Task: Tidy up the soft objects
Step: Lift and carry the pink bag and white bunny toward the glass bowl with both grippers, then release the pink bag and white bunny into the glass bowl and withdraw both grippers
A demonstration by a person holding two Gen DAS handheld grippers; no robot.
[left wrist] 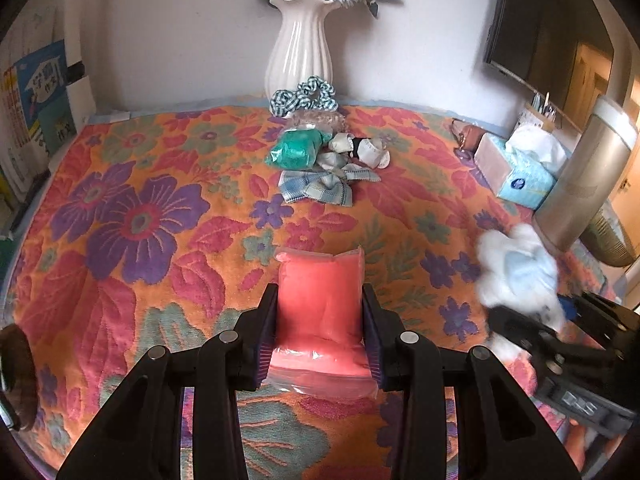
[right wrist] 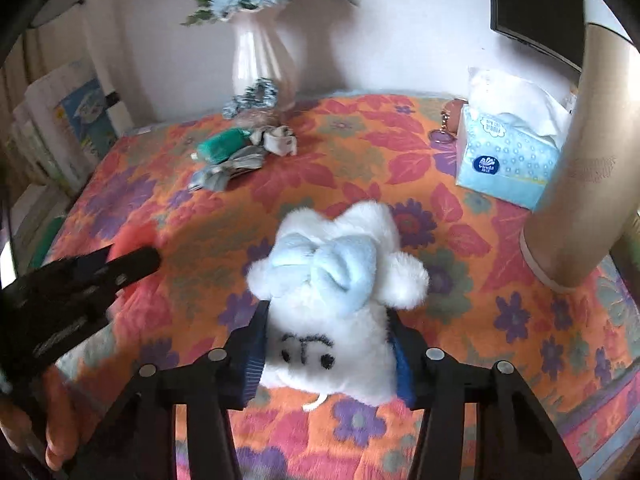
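My left gripper is shut on a pink soft bag, held between both pads over the floral cloth. My right gripper is shut on a white plush toy with a pale blue bow; it also shows blurred in the left wrist view. A pile of soft things lies at the back near the vase: a green bag, a checked scrunchie, a plaid bow and white ribbon pieces.
A white vase with blue flowers stands at the back edge. A tissue box and a tall beige cylinder stand at the right. Books line the left side. A floral cloth covers the table.
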